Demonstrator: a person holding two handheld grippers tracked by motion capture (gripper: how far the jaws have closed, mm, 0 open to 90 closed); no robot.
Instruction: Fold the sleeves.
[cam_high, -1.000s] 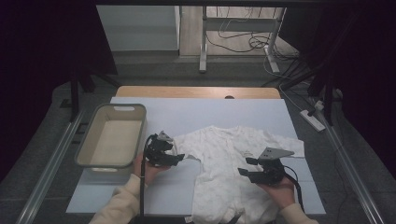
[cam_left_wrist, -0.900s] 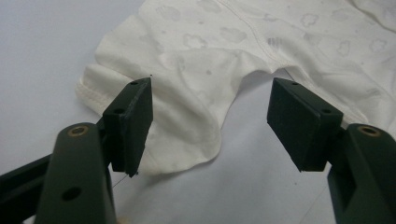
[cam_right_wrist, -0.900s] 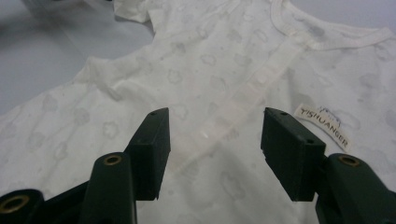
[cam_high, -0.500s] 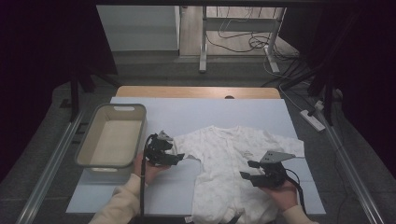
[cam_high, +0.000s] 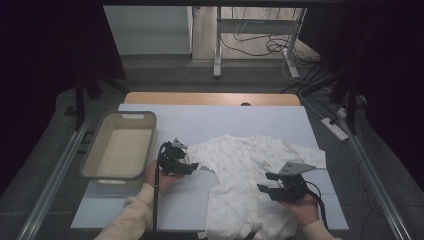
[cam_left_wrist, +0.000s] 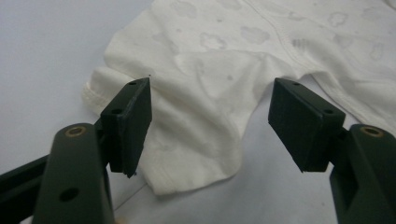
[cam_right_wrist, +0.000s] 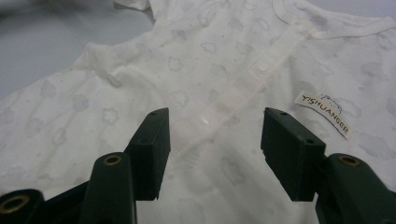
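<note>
White cloud-print cotton baby romper (cam_high: 250, 175) lying flat near table's front edge. Left gripper (cam_left_wrist: 210, 121) gaping around sleeve, right gripper (cam_right_wrist: 212, 144) gaping over chest. You're lowering: pinch sleeve hem squarely.

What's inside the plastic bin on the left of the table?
The bin looks empty: its pale bare floor shows. The strip just behind its near wall is hidden from the high view.

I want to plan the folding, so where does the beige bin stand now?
In the high view the beige bin stands at the table's left side, just left of the left gripper and the white baby garment.
</note>
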